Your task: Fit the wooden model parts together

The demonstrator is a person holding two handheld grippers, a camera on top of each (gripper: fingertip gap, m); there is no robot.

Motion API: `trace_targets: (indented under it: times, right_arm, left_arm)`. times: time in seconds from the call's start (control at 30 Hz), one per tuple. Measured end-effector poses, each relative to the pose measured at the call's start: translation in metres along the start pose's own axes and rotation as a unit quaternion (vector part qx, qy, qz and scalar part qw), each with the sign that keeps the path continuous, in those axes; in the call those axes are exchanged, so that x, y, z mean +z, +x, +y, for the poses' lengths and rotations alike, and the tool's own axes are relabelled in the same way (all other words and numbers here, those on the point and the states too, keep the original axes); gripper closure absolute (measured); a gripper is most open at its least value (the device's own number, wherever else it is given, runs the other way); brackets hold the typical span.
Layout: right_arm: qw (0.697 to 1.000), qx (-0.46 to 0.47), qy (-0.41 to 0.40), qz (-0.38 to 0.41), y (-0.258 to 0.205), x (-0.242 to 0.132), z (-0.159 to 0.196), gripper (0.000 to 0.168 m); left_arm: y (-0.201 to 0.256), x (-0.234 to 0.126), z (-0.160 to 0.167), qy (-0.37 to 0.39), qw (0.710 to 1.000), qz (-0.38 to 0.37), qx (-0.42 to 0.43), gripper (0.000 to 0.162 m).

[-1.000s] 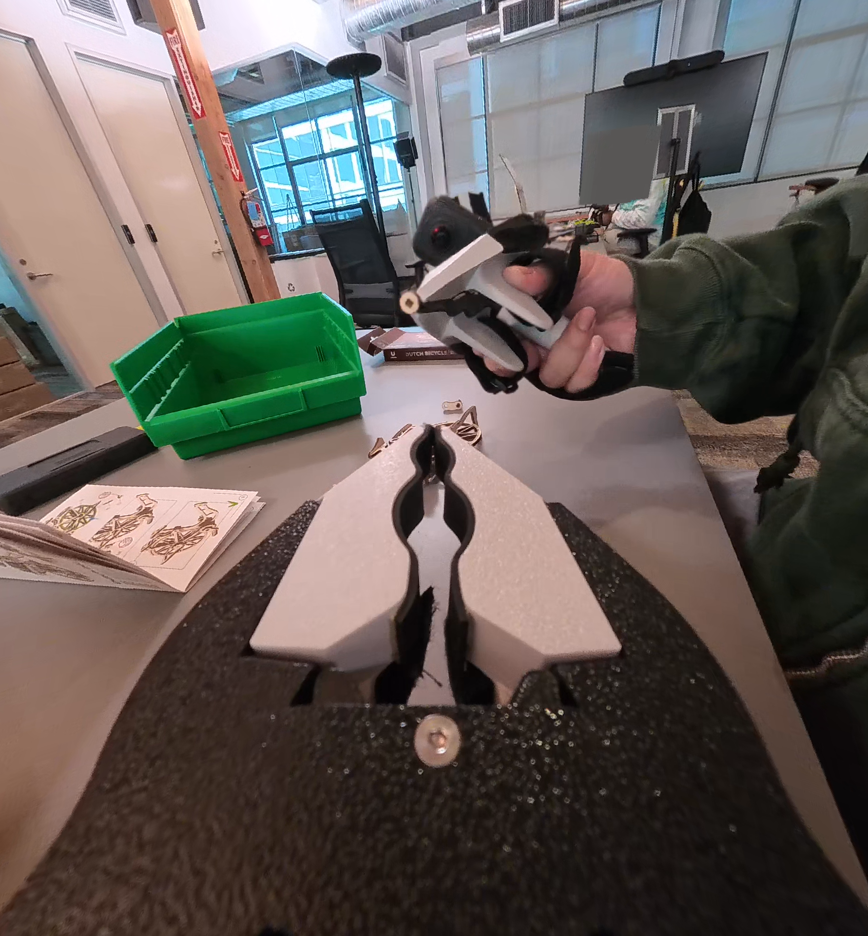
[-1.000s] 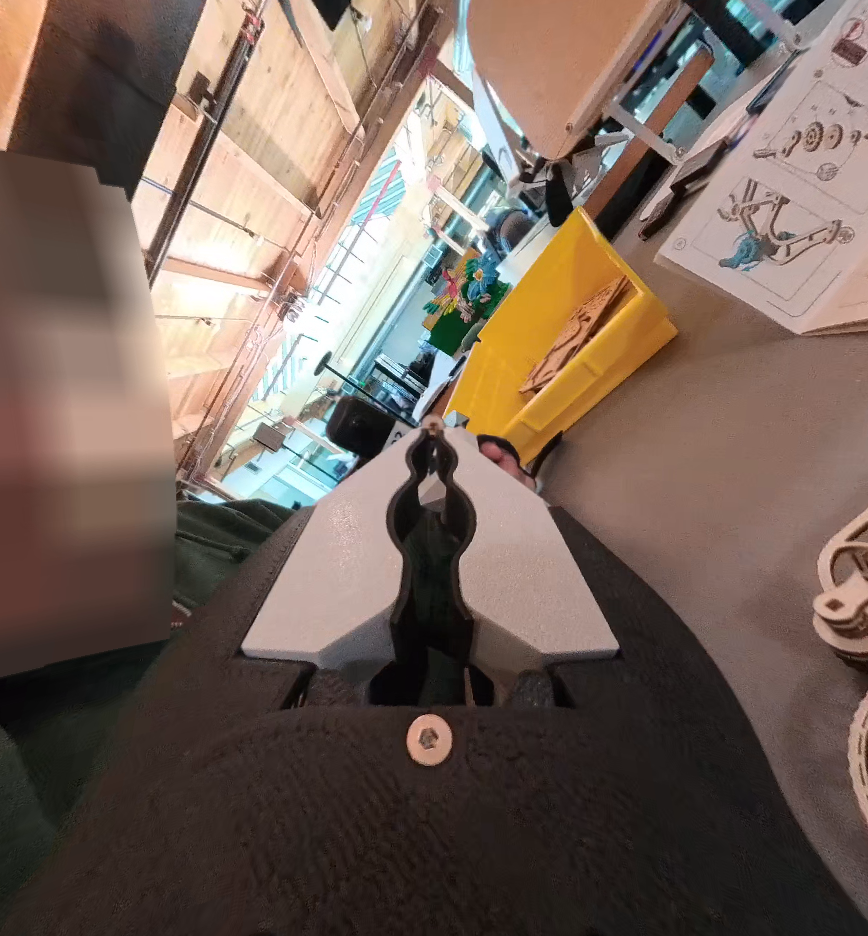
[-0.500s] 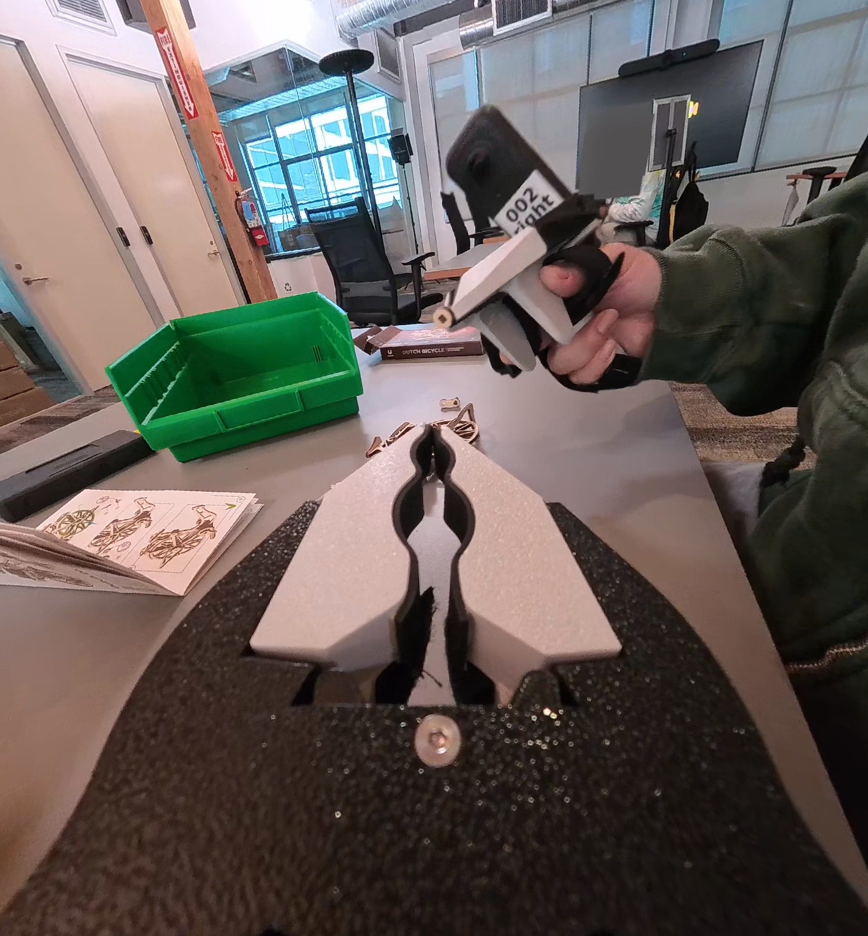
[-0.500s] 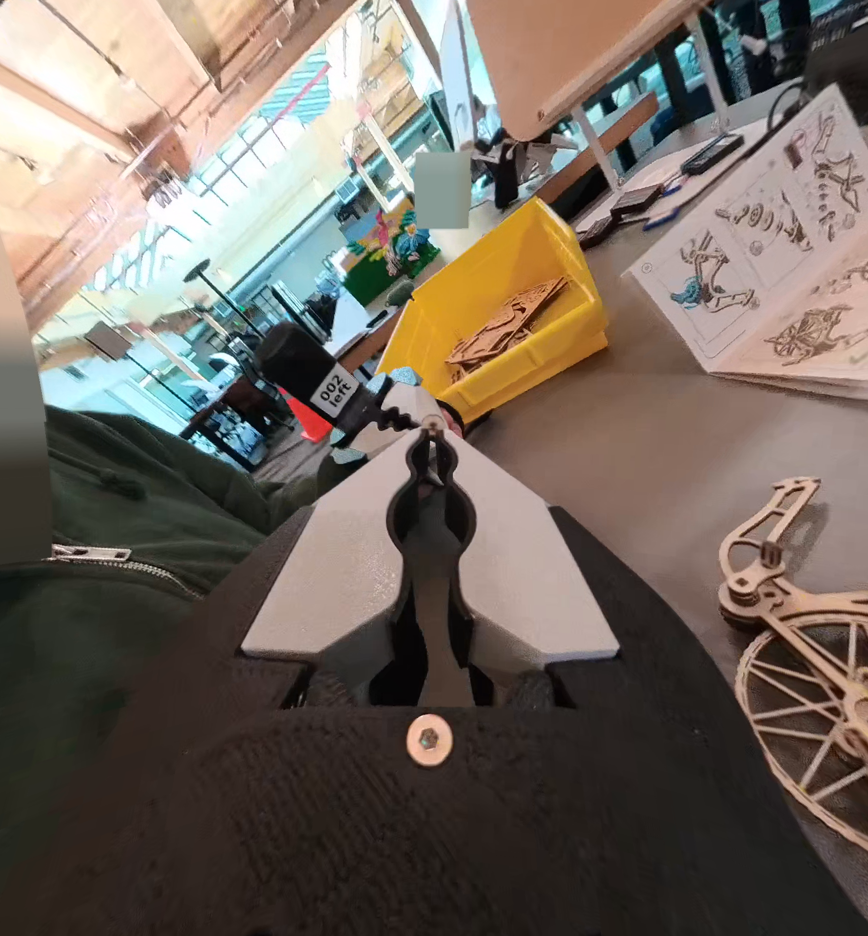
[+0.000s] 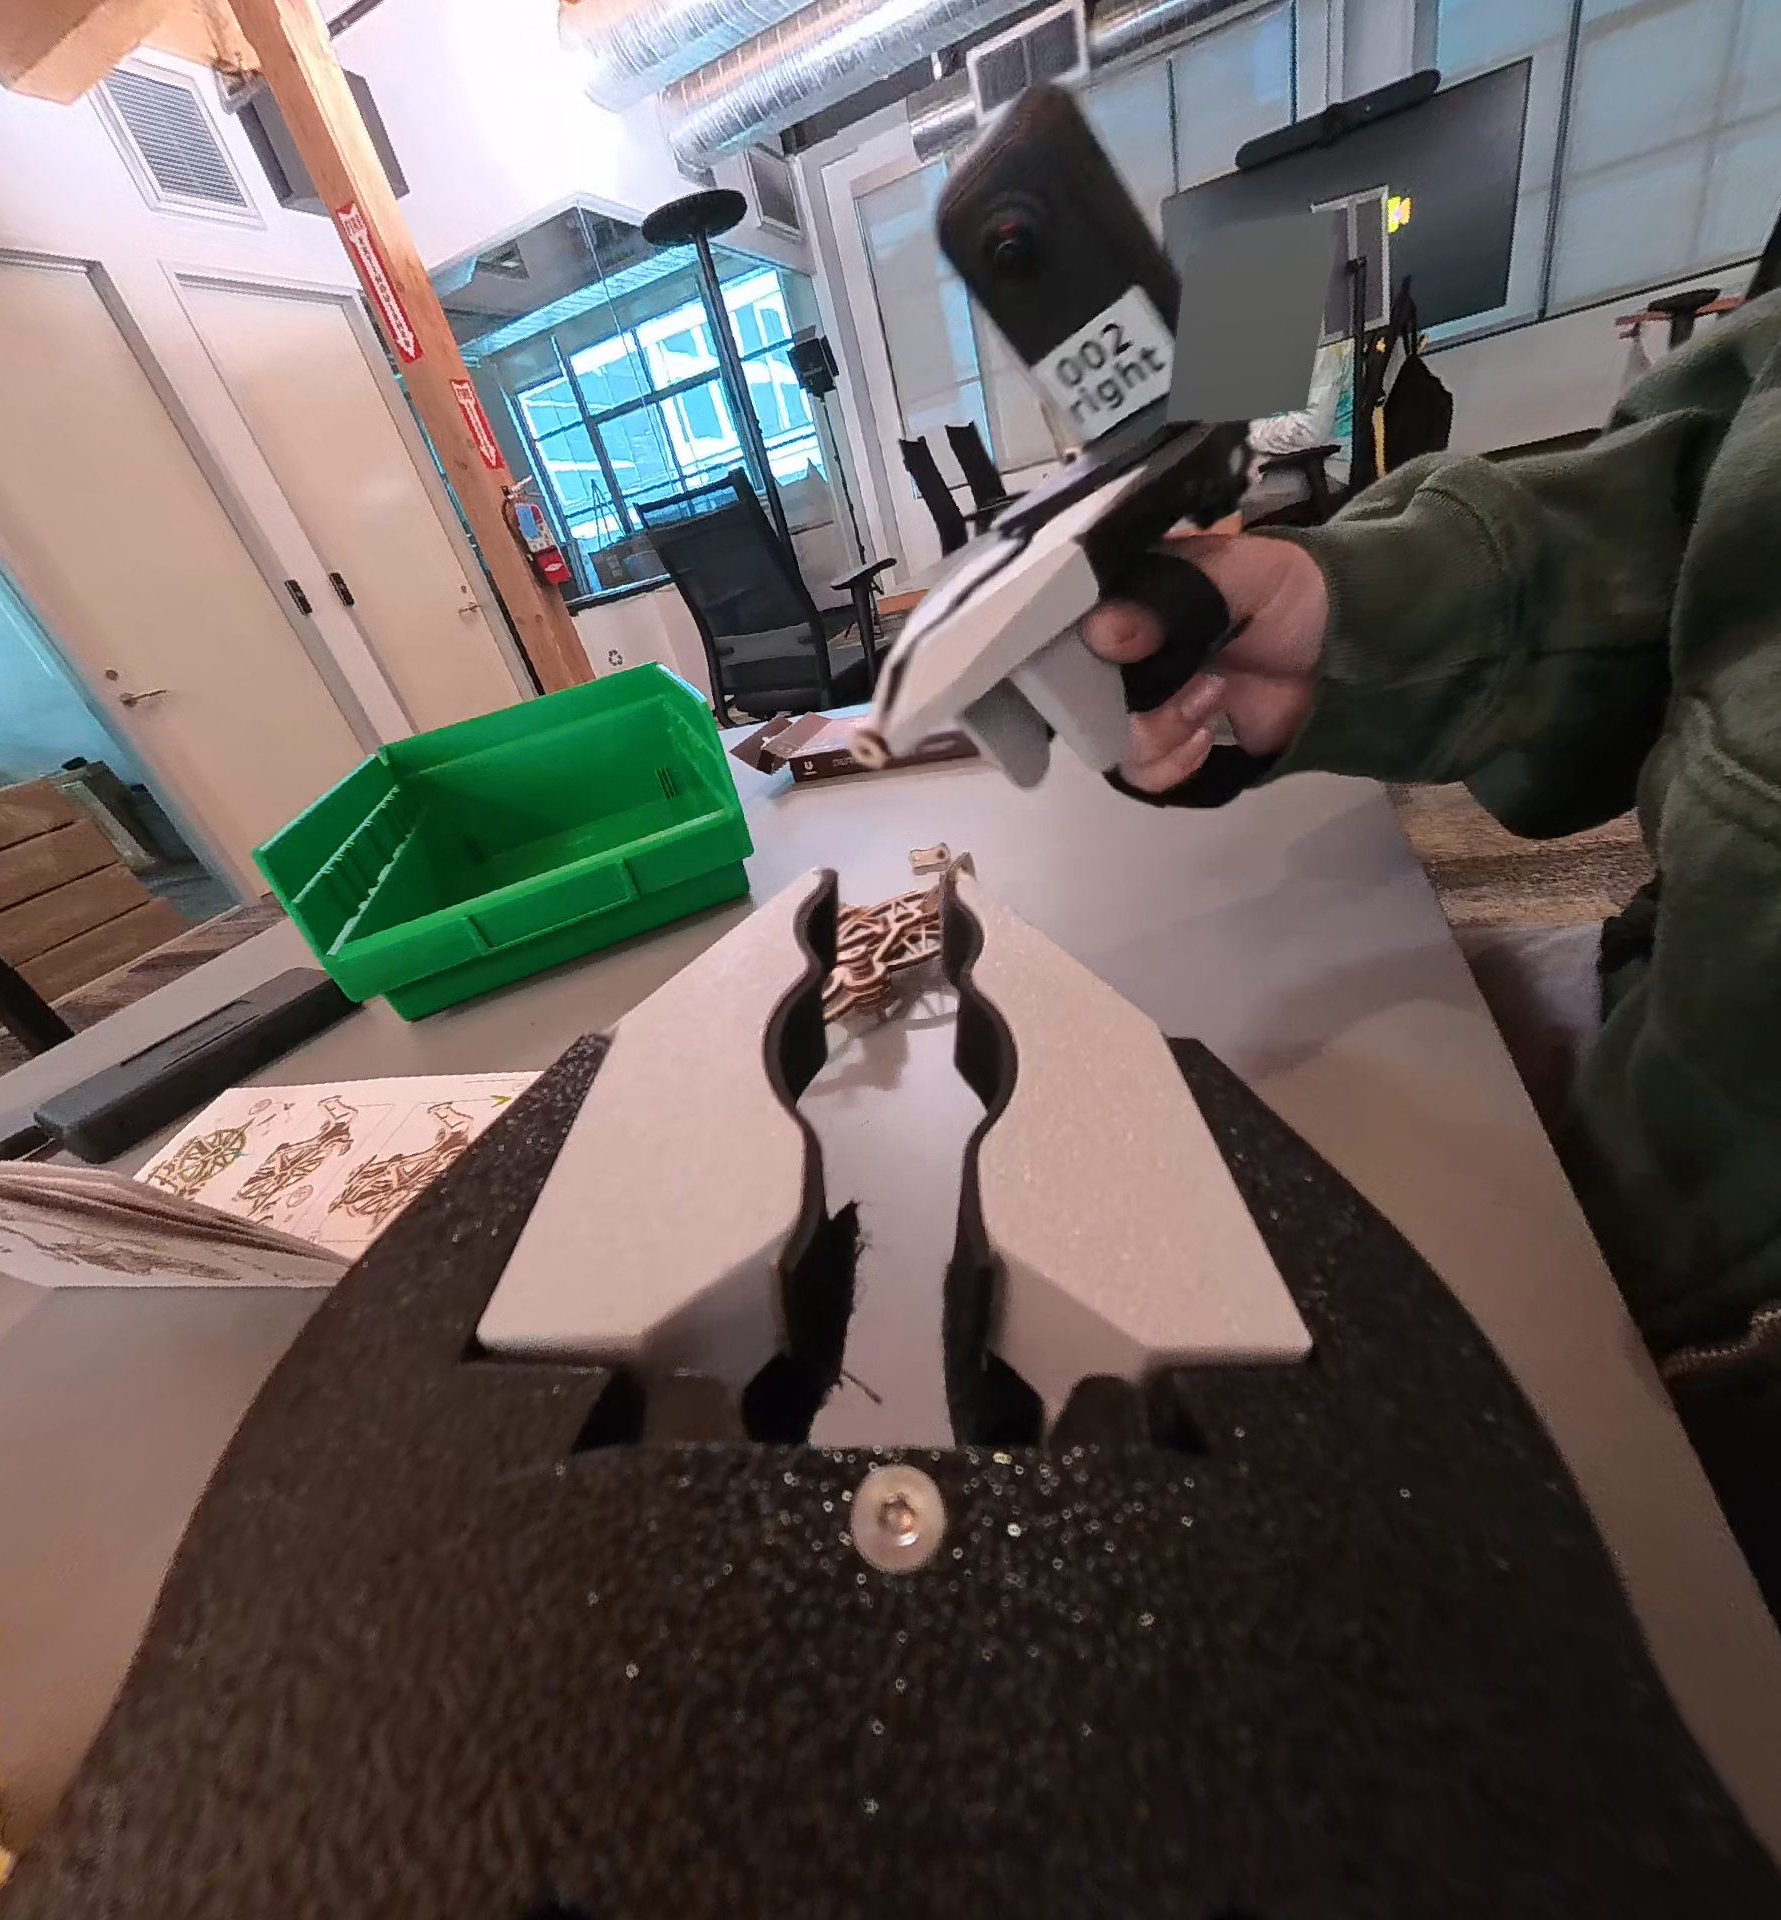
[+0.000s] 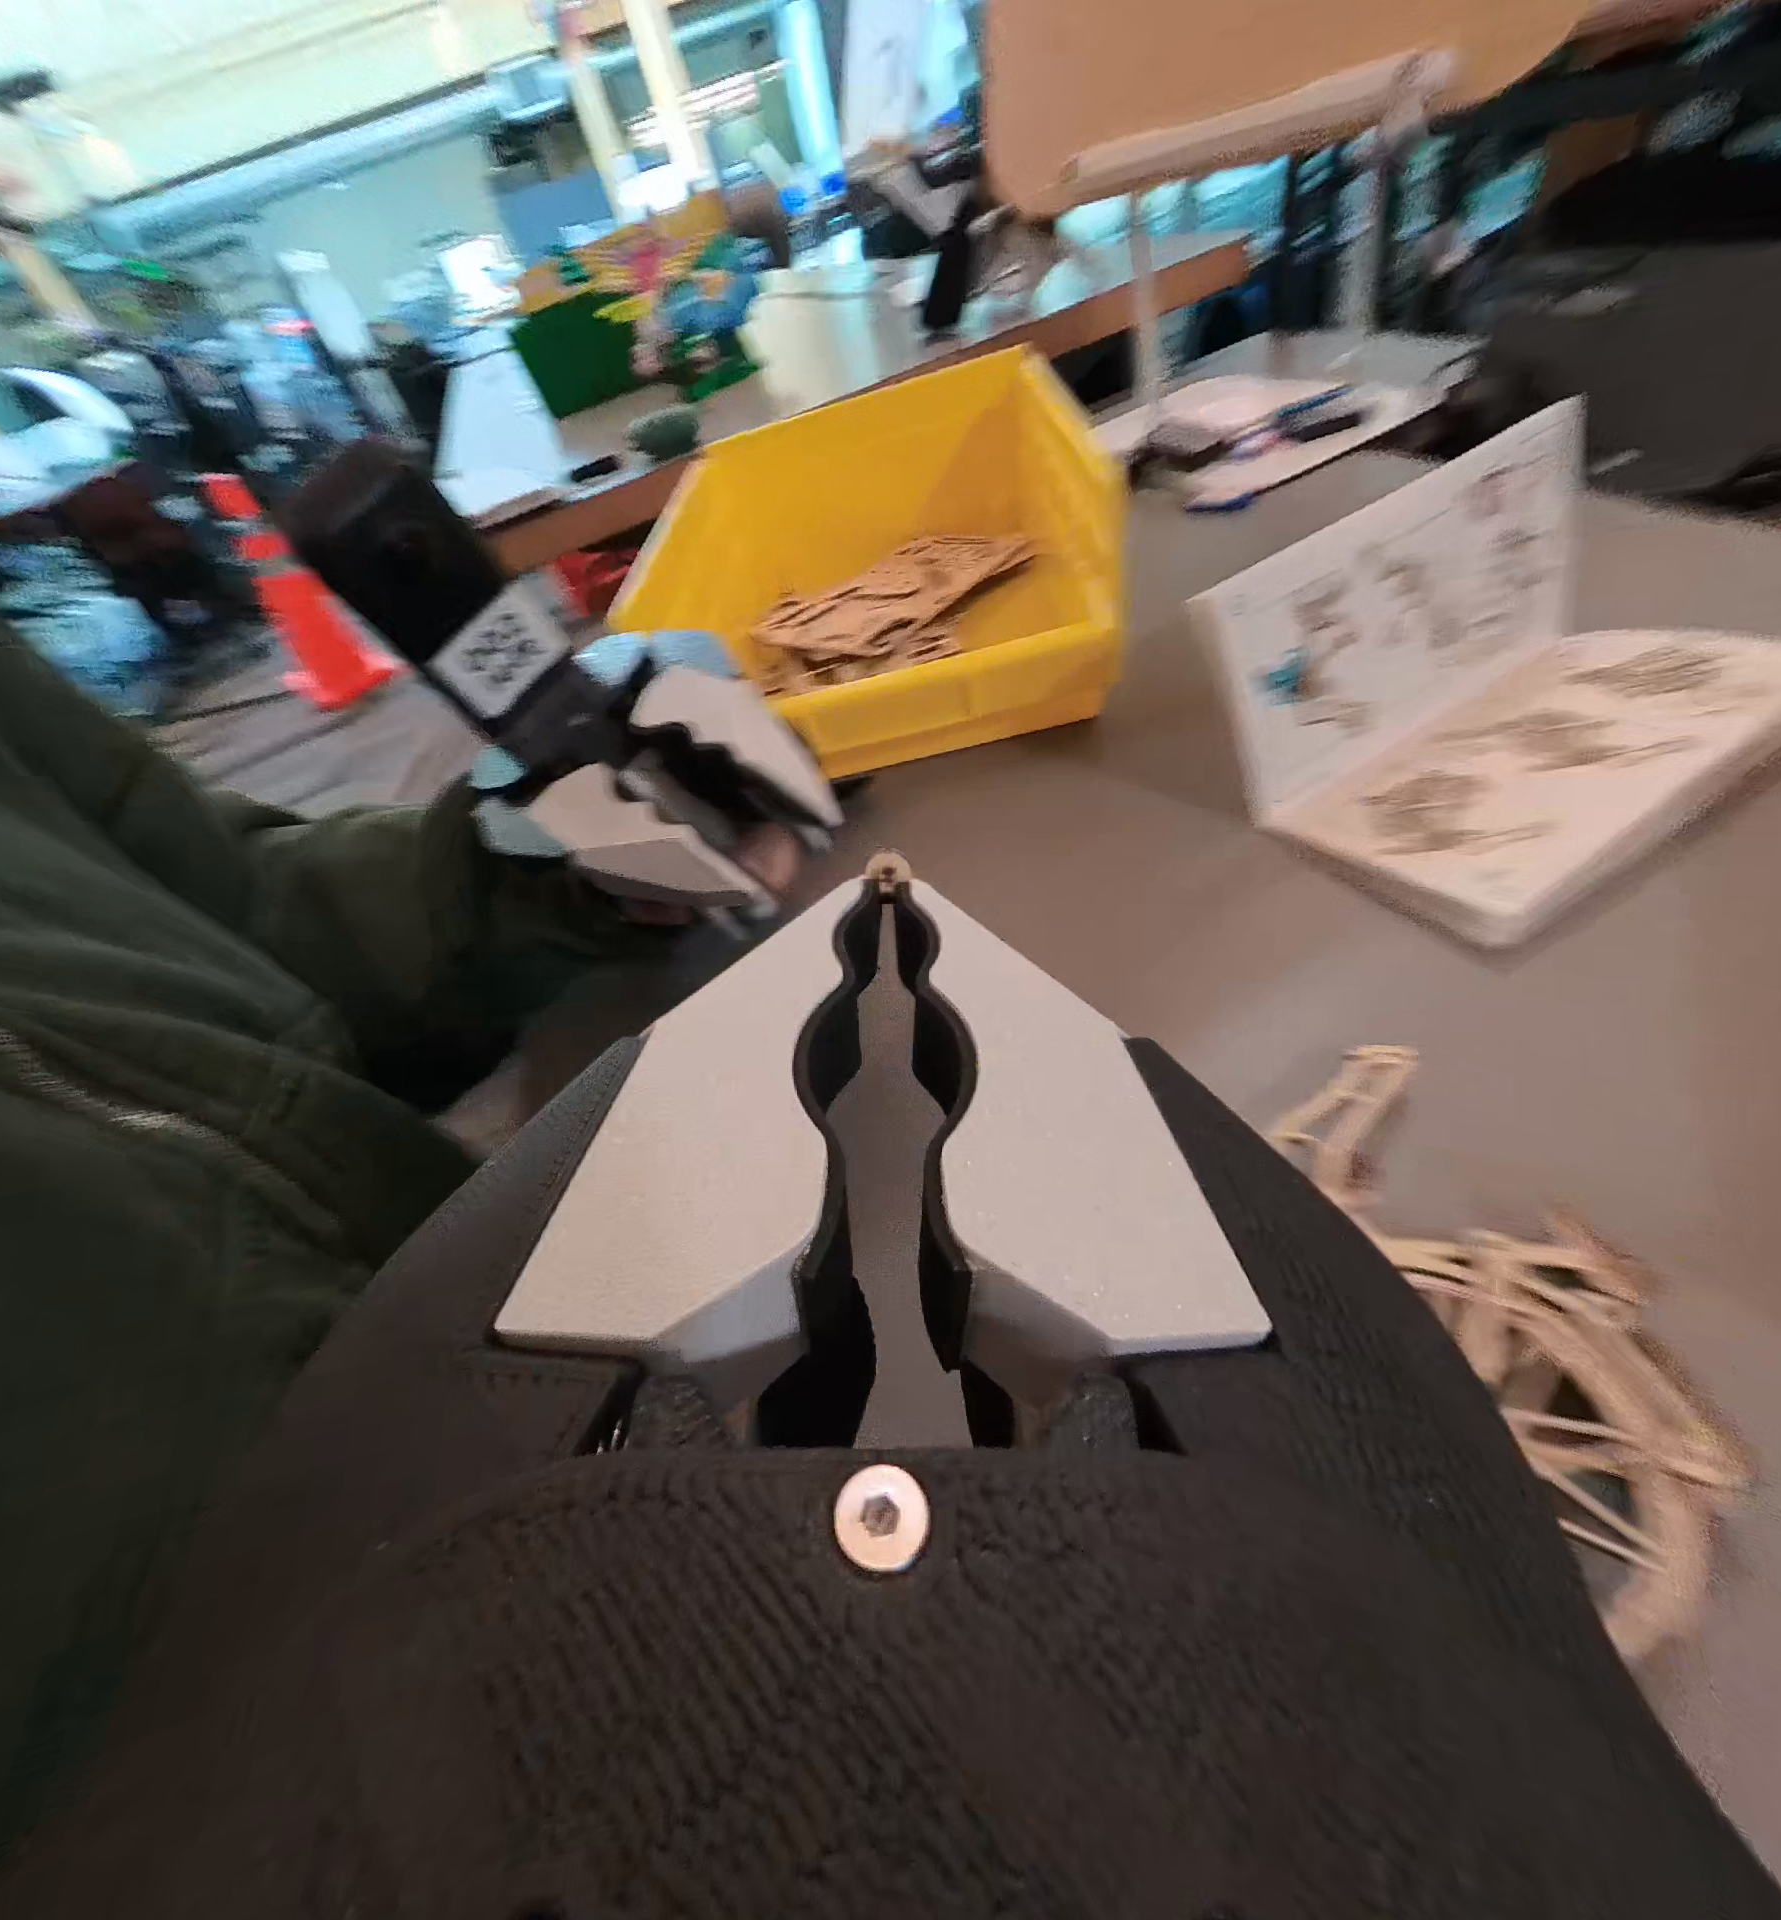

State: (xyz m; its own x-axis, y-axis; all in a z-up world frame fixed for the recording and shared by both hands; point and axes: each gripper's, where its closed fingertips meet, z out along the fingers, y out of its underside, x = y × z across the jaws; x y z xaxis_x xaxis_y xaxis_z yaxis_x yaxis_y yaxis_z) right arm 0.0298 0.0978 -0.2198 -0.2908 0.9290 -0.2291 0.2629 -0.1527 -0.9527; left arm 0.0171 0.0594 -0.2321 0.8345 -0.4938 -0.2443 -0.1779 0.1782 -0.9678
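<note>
Beyond the left gripper (image 5: 888, 888), whose fingers are spread with nothing between them, the grey table (image 5: 1229, 956) carries a green bin (image 5: 512, 842) to their left. Wooden model parts (image 5: 881, 951) lie just ahead of the fingertips. The right gripper (image 6: 887, 873), fingers pinched on a small wooden peg (image 6: 887, 865), hangs above, with the wooden wheel assembly (image 6: 1488, 1340) at its right.

My left grey two-finger gripper (image 5: 888, 883) has its jaws parted, low over the table. My right grey two-finger gripper (image 6: 887, 871) is pinched closed, raised, tips angled downward.
</note>
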Motion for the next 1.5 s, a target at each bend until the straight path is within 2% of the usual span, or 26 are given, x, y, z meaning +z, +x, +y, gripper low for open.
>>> trace_targets:
  times: [0.1, 0.23, 0.3, 0.4, 0.5, 0.53, 0.6, 0.67, 0.77, 0.87, 0.97, 1.03, 1.2, 1.33, 1.5]
  right_arm:
    - [0.981, -0.075, 0.088, 0.156, 0.050, -0.042, -0.032, 0.168]
    - [0.911, -0.124, 0.221, 0.324, 0.110, -0.125, -0.070, 0.168]
    - [0.885, -0.117, 0.277, 0.356, 0.125, -0.154, -0.085, 0.168]
    - [0.848, -0.140, 0.367, 0.357, 0.119, -0.182, -0.121, 0.168]
    - [0.809, -0.218, 0.377, 0.394, 0.129, -0.192, -0.142, 0.167]
    - [0.807, -0.231, 0.375, 0.394, 0.137, -0.189, -0.144, 0.168]
    - [0.827, -0.236, 0.366, 0.357, 0.151, -0.170, -0.142, 0.167]
    - [0.856, -0.234, 0.333, 0.318, 0.165, -0.145, -0.129, 0.168]
    - [0.869, -0.258, 0.288, 0.310, 0.177, -0.130, -0.102, 0.167]
    - [0.880, -0.262, 0.260, 0.300, 0.181, -0.123, -0.079, 0.167]
    - [0.888, -0.267, 0.232, 0.293, 0.184, -0.113, -0.066, 0.167]
    - [0.898, -0.273, 0.204, 0.279, 0.185, -0.099, -0.056, 0.167]
    - [0.905, -0.314, 0.166, 0.234, 0.171, -0.076, -0.044, 0.168]
    - [0.912, -0.307, 0.176, 0.209, 0.165, -0.073, -0.044, 0.167]
    - [0.921, -0.289, 0.171, 0.198, 0.170, -0.067, -0.042, 0.167]
  left_arm:
    - [-0.002, -0.001, 0.001, -0.004, 1.000, -0.009, 0.007, 0.146]
    - [-0.008, -0.002, 0.002, -0.015, 0.999, -0.031, 0.021, 0.144]
    - [-0.021, -0.004, 0.008, -0.037, 0.996, -0.072, 0.031, 0.145]
    - [-0.040, -0.004, 0.007, -0.046, 0.990, -0.129, 0.041, 0.148]
    - [-0.059, 0.008, -0.008, -0.049, 0.979, -0.184, 0.073, 0.156]
    - [-0.071, 0.016, -0.010, -0.064, 0.973, -0.207, 0.075, 0.159]
    - [-0.087, 0.036, -0.013, -0.090, 0.972, -0.211, 0.051, 0.162]
    - [-0.098, 0.057, -0.029, -0.059, 0.975, -0.208, 0.041, 0.162]
    - [-0.116, 0.085, -0.045, -0.014, 0.969, -0.229, 0.097, 0.162]
    - [-0.146, 0.106, -0.041, 0.017, 0.944, -0.292, 0.154, 0.162]
    - [-0.165, 0.124, -0.019, 0.032, 0.939, -0.312, 0.139, 0.162]
    - [-0.153, 0.128, -0.009, 0.035, 0.951, -0.269, 0.146, 0.162]
    - [-0.117, 0.114, -0.032, 0.106, 0.956, -0.213, 0.172, 0.162]
    - [-0.092, 0.132, -0.017, 0.076, 0.966, -0.145, 0.199, 0.162]
    - [-0.083, 0.131, -0.021, 0.081, 0.966, -0.132, 0.209, 0.162]
